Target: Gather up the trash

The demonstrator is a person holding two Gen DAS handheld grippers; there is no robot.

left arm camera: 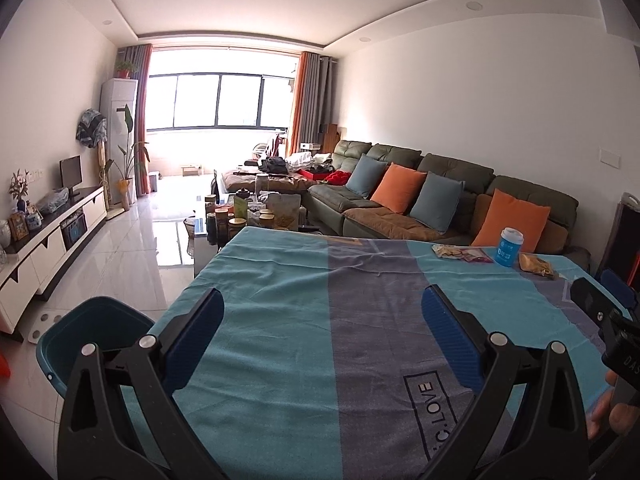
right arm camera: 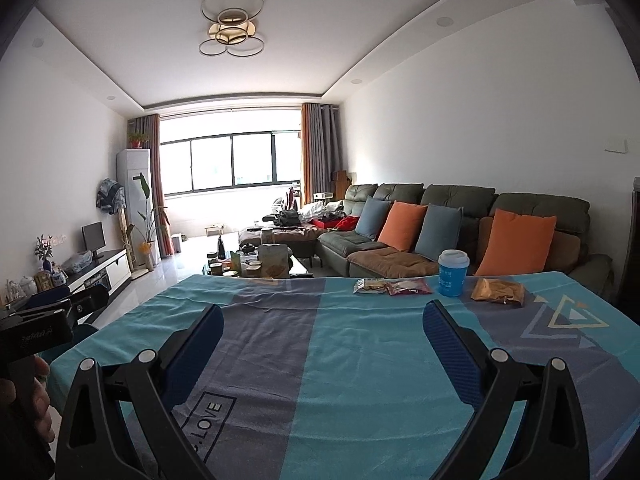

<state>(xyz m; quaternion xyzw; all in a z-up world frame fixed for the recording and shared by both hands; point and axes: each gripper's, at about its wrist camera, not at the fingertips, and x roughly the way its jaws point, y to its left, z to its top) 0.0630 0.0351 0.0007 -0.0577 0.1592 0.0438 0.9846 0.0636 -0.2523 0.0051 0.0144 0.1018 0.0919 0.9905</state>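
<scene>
On the far right of the table's teal and grey cloth (left arm camera: 304, 320) lie the trash items: a blue paper cup with a white lid (left arm camera: 509, 247) (right arm camera: 452, 273), a pale snack wrapper with a red one beside it (left arm camera: 460, 254) (right arm camera: 390, 287), and a crumpled golden-brown wrapper (left arm camera: 536, 266) (right arm camera: 498, 292). My left gripper (left arm camera: 322, 304) hovers open over the cloth's near left, holding nothing. My right gripper (right arm camera: 322, 320) is open too, empty, well short of the cup. A teal bin (left arm camera: 86, 332) stands on the floor off the table's left edge.
A green sofa with orange and blue cushions (right arm camera: 440, 220) runs behind the table. A coffee table crowded with jars (left arm camera: 244, 216) stands beyond the far edge. A white TV cabinet (left arm camera: 48, 240) lines the left wall. A hand (right arm camera: 24, 396) grips the other gripper's handle.
</scene>
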